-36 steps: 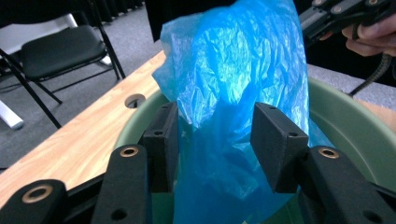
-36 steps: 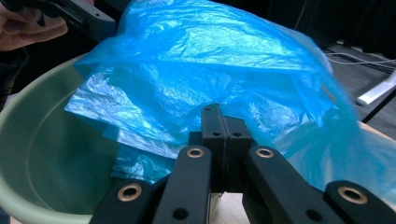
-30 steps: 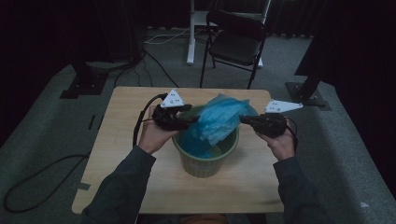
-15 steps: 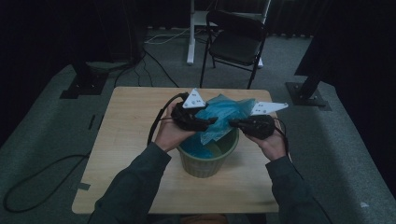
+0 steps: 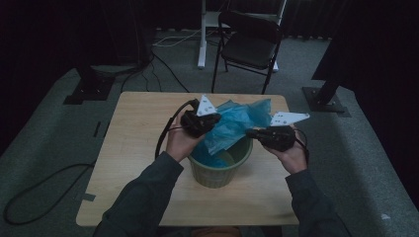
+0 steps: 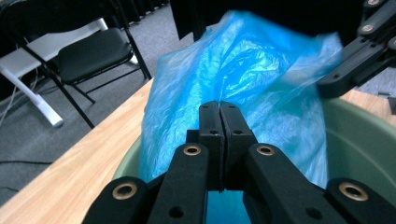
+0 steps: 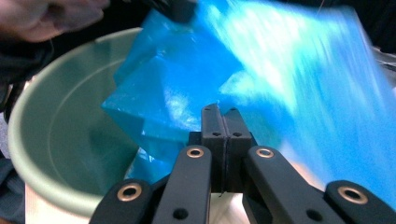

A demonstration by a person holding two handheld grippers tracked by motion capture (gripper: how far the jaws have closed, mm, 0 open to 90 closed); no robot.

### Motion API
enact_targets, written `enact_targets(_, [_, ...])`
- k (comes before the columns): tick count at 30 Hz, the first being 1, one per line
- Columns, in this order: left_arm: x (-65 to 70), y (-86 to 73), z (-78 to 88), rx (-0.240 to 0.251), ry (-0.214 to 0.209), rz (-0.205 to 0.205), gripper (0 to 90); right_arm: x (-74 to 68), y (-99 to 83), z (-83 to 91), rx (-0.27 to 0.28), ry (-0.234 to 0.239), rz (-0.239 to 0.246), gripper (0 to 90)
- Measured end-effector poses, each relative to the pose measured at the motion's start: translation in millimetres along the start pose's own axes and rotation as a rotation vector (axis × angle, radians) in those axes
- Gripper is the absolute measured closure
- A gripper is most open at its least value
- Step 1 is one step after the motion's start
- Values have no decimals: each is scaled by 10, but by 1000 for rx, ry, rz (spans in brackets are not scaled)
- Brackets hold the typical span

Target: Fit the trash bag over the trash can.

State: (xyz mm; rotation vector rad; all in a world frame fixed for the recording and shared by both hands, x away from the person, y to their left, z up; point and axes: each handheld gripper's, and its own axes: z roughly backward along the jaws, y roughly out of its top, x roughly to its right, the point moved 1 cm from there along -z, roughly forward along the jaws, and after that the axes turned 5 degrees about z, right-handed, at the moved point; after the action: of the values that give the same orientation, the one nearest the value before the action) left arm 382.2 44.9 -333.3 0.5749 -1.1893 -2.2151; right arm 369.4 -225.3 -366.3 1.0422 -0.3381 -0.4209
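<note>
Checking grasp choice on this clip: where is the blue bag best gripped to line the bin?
Probably the loose upper edge of the bag, from opposite sides above the bin rim. The film is thin and crumpled, so pinching the edge suits; both hand-held grippers, left and right, are shut on it.

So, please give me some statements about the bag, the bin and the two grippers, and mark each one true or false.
1. The blue plastic bag hangs partly inside the green bin. True.
2. The left gripper is wide open. False: its fingers are shut on the bag.
3. The right gripper is shut. True.
4. The bin stands on the floor. False: it stands on the wooden table.
5. A black folding chair stands beyond the table. True.
</note>
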Motion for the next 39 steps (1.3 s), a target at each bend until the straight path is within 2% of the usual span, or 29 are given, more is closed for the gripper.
enact_targets(5, [-199,-227,184,9,6,63,889,4,-145,74,-21,-15,-13,900])
enact_targets(9, [-311,-404,280,15,0,118,889,-5,-195,143,-14,-15,-22,900])
enact_targets(15, [-426,-625,377,20,0,179,885,-66,-231,226,-21,-14,-10,900])
enact_targets(18, [-453,-684,405,14,6,189,885,-94,-243,249,-23,-11,-4,900])
enact_targets(19, [-484,-742,434,14,2,214,885,-119,-256,268,-23,-10,-4,900])
enact_targets(28, [-585,-874,547,18,19,260,870,-138,-305,300,-27,-14,-3,900])
enact_targets(30, [-595,-880,567,19,24,258,854,-138,-315,304,-29,-14,-6,900])
enact_targets(35, [-605,-830,627,50,35,264,747,-144,-308,312,-25,-14,-4,900])
enact_targets(36, [-607,-789,654,72,21,257,747,-146,-302,315,-22,-13,-3,900])
enact_targets(39, [-562,-685,679,94,5,214,632,-162,-265,314,-17,-7,9,900])
